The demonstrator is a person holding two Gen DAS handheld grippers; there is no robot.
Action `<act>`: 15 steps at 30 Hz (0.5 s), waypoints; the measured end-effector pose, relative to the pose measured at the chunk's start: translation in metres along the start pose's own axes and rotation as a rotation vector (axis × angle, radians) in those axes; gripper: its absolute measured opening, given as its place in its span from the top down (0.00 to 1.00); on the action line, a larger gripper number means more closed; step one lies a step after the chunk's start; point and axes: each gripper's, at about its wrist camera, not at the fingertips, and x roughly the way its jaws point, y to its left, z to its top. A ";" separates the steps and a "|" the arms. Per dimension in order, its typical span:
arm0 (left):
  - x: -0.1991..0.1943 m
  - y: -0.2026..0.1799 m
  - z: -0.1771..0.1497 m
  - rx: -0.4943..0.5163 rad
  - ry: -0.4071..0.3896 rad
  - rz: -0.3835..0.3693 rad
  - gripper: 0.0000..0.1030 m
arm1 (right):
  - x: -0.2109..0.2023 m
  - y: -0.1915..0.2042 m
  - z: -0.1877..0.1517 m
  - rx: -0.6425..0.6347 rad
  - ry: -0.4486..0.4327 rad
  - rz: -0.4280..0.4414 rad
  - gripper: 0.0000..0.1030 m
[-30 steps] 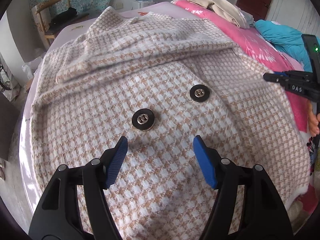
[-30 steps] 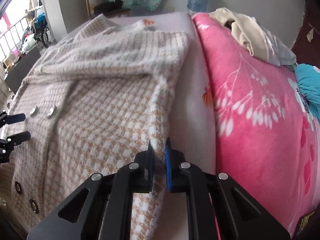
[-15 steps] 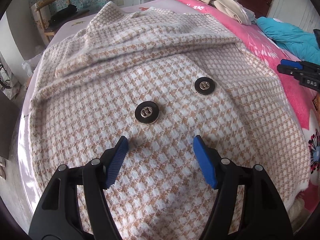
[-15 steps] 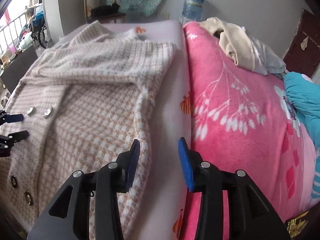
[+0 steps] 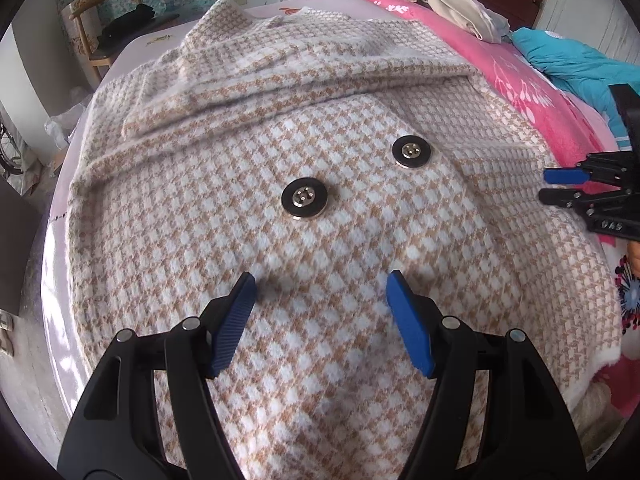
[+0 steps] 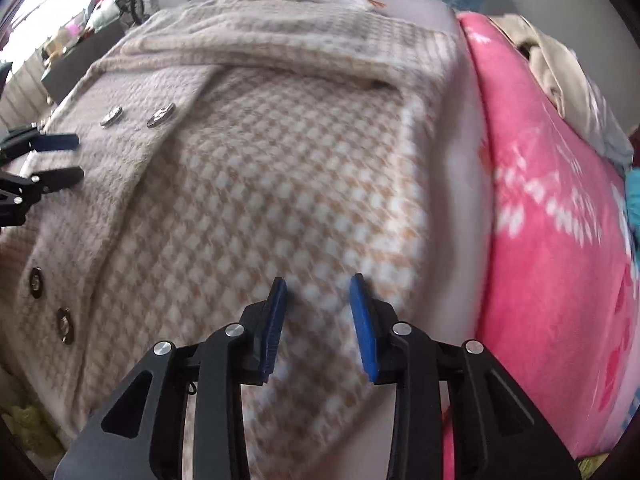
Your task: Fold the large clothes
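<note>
Lying spread over the bed, the houndstooth coat (image 5: pixel 320 208) fills most of both frames, sleeve folded across the upper part. Left gripper (image 5: pixel 320 280) at lower centre of its view, jaws wide apart, nothing between them, hovering just below two metal buttons (image 5: pixel 305 199). Right gripper (image 6: pixel 318 284) at lower centre of its own view, jaws have just been closing but a gap shows, only coat fabric beneath, near the coat's right edge beside the pink blanket (image 6: pixel 560 240).

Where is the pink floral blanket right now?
In the right wrist view the pink floral blanket fills the right side, lying on the bed alongside the houndstooth coat, with a beige garment heaped on its far end.
</note>
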 end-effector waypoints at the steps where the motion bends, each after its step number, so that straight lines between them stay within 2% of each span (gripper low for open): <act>1: -0.001 0.002 -0.002 -0.003 -0.001 -0.003 0.37 | -0.006 -0.001 -0.002 0.008 -0.013 0.003 0.72; 3: -0.002 0.004 -0.004 -0.005 -0.003 -0.008 0.37 | -0.022 0.004 -0.008 0.017 -0.048 0.019 0.72; 8: -0.006 0.007 -0.010 -0.005 -0.005 -0.012 0.37 | -0.035 0.040 -0.018 -0.018 -0.100 0.156 0.72; 10: -0.008 0.008 -0.013 -0.009 -0.005 -0.015 0.37 | -0.022 0.048 -0.024 -0.029 -0.051 0.156 0.72; 12: -0.012 0.011 -0.018 -0.017 -0.005 -0.023 0.37 | -0.003 0.046 -0.035 -0.003 0.047 0.133 0.72; 15: -0.024 0.013 -0.032 -0.018 -0.008 -0.049 0.37 | -0.008 0.040 -0.058 0.049 0.088 0.169 0.72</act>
